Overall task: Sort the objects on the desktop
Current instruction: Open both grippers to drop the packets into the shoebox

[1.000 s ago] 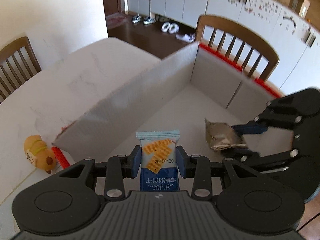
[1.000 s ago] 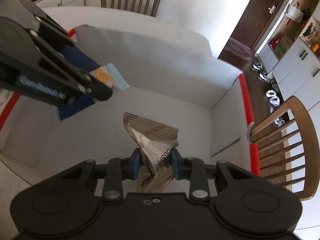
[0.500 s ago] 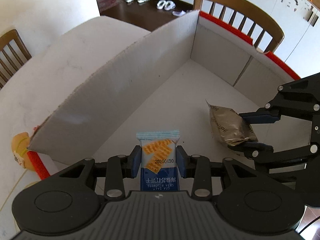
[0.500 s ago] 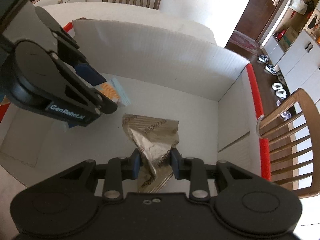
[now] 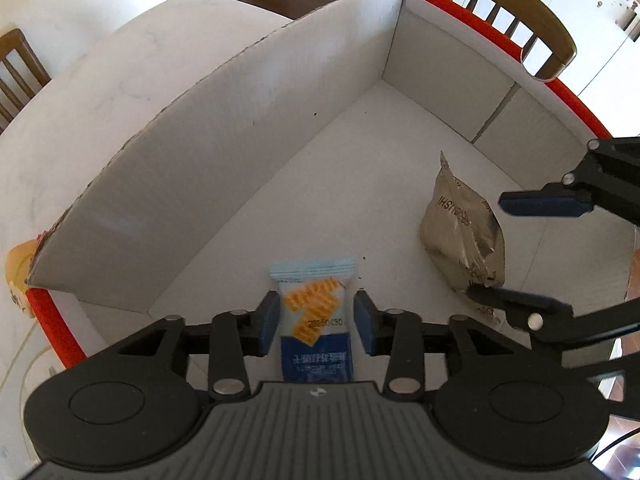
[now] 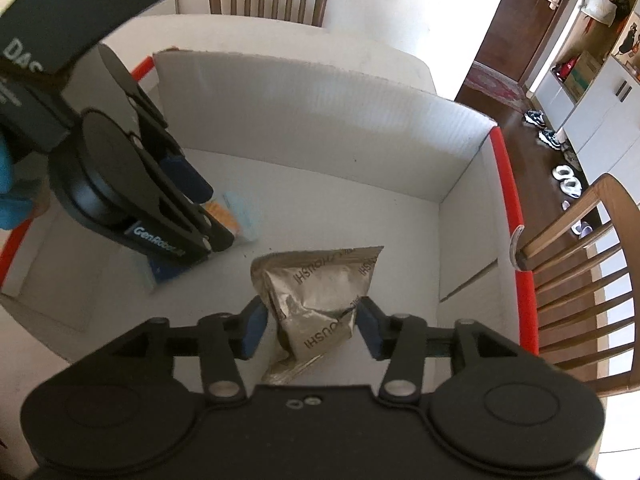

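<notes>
Soda biscuit packet (image 5: 313, 312), blue and white with orange crackers printed on it, lies on the floor of the cardboard box (image 5: 224, 152), near the box's long white wall. Left gripper (image 5: 316, 322) points steeply down over it. Its jaws have just been opening; the blue pads (image 5: 269, 322) stand clear of the packet's two sides with a thin gap on each, so the packet is between them but not pinched. In the right wrist view the same packet (image 6: 232, 216) shows only partly, under the left gripper's black linkage (image 6: 152, 200).

Crumpled silver foil packet (image 6: 320, 292) sits further along the box floor, toward the wall with the red rim (image 6: 508, 200). Right gripper (image 6: 310, 330) is over it. Its jaws have also just been opening; they stand well apart. One pad (image 6: 254, 330) shows a gap to the foil, the other (image 6: 370, 332) is at the foil's edge; whether it touches, cannot tell. The packet looks settled on the box floor. From the left wrist view the foil packet (image 5: 464, 232) lies between the two spread fingers (image 5: 544, 202) of the right gripper.

The box stands on a white surface (image 5: 100, 92). A wooden chair (image 6: 592, 264) is just beside the red-rimmed end of the box. A small yellow toy (image 5: 16, 276) is partly visible on the surface outside the box corner.
</notes>
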`<state>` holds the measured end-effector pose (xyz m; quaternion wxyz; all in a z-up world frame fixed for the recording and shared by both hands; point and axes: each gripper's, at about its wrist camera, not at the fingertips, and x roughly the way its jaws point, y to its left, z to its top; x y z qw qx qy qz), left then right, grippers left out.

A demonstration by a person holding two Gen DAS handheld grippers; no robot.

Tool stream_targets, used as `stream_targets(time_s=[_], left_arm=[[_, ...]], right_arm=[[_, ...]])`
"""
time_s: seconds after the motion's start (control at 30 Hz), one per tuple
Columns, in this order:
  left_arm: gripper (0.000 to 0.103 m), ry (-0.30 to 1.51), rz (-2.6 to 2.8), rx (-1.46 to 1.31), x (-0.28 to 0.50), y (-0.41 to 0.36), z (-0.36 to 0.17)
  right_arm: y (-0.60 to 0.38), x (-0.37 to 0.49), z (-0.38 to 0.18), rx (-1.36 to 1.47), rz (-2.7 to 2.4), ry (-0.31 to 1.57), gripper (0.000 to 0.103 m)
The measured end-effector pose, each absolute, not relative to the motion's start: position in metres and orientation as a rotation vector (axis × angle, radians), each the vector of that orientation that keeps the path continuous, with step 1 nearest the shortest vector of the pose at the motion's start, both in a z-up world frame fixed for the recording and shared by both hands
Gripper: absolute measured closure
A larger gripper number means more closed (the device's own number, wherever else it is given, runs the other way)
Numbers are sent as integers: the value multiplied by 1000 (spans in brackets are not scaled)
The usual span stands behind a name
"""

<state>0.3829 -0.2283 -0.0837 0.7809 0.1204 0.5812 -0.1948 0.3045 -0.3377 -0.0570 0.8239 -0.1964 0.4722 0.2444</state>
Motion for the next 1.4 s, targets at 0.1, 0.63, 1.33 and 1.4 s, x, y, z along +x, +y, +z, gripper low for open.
stream_targets(time_s=[0.1, 0.63, 1.33, 1.4], left_arm=[[55, 1237, -428, 250, 380, -229, -77], [55, 1075, -457, 165, 335, -209, -31], [55, 908, -441, 103, 239, -159, 26], [55, 901, -440, 93, 229, -153, 29]], right_arm=[[-342, 302, -50, -395, 527, 994, 43], [-359, 279, -8, -314, 536, 936, 39], [-335, 239, 24, -236, 556, 871, 38], [-330, 234, 26, -233, 558, 864, 38]])
